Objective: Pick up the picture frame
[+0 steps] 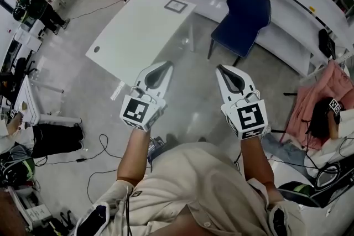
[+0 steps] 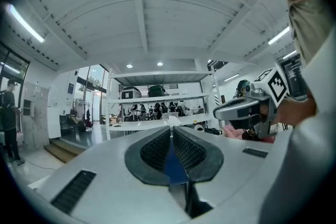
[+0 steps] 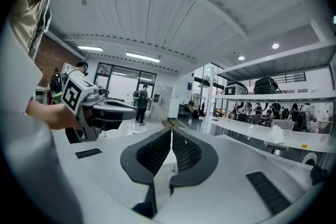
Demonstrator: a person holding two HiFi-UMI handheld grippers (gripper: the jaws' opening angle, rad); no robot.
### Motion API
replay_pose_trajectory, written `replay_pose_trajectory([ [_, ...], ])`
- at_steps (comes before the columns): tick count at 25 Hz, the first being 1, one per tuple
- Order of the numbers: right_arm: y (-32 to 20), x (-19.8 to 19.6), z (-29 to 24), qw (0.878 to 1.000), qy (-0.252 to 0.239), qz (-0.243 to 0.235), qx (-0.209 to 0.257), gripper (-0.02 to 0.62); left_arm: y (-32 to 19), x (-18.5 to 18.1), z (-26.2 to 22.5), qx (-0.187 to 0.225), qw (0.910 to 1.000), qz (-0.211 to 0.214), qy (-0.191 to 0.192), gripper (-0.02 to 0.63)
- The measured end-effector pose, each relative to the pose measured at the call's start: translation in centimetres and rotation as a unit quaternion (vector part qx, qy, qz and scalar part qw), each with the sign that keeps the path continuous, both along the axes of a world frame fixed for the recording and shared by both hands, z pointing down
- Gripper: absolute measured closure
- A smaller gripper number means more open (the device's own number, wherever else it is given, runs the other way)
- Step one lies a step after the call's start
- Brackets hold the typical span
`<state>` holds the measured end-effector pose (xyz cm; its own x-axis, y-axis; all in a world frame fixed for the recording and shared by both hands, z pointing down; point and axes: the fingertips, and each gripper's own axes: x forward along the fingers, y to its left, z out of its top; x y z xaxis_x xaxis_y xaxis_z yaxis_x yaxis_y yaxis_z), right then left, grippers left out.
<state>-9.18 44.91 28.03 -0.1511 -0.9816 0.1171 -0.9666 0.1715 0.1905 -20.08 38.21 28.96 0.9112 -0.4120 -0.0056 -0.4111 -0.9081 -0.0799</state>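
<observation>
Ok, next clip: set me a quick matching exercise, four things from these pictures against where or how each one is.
Things:
1. picture frame
2. chair
3. left gripper
4. pink cloth

States:
A. jaws together, nothing between them
B. bunched at the head view's right edge
C. flat on the far corner of the white table
D. dark blue, on the floor right of the table

Pairs: 1-C, 2-D, 3-A, 4-B.

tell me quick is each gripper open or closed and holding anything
Left gripper: closed, holding nothing.
Right gripper: closed, holding nothing.
</observation>
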Motion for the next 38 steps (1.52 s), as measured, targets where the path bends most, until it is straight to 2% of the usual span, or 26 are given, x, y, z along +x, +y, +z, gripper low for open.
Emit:
replay_pose_trajectory([
  [8, 0.0, 1.0, 0.9, 1.0, -0.002, -0.012, -0.01, 0.568, 0.1, 0.9, 0.5, -0.006, 0.9999, -0.012, 0.001, 0.578],
  [17, -3.4, 1.7, 2.1, 1.0, -0.002, 0.008, -0.024, 0.568, -4.3, 1.5, 1.3, -0.014, 0.9999, 0.001, 0.006, 0.578],
  [26, -11.8, 2.8, 2.2, 0.999, 0.007, 0.022, -0.031, 0.568, -12.7, 3.3, 1.9, -0.024, 0.9993, 0.021, 0.018, 0.578],
  [38, -22.2, 4.3, 2.8, 0.998, 0.003, 0.051, -0.039, 0.568, -23.0, 4.7, 2.9, -0.038, 0.9979, 0.051, 0.011, 0.578],
])
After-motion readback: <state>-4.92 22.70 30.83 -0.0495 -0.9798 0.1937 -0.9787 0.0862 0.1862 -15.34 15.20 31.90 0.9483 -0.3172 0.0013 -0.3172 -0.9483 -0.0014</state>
